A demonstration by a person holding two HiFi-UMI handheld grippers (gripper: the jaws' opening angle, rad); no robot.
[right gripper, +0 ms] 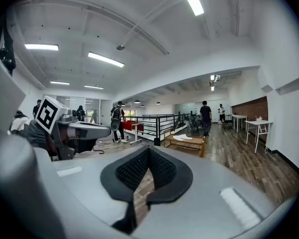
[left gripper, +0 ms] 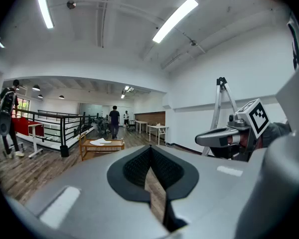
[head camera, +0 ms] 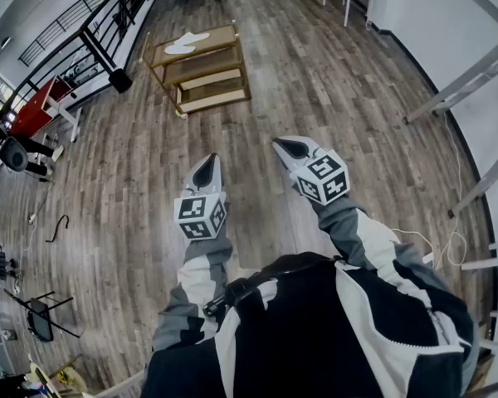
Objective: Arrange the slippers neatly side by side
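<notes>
Well ahead at eleven o'clock, what appear to be pale slippers (head camera: 187, 42) are laid on a low wooden rack (head camera: 209, 80). Left gripper (head camera: 206, 166) and right gripper (head camera: 286, 148) are held pinched together, empty; the rack should be approached squarely before jaws are parted.

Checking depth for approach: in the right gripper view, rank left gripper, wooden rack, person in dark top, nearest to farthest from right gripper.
1. left gripper, close at left.
2. wooden rack, ahead, centre-right.
3. person in dark top, far beyond the rack.
</notes>
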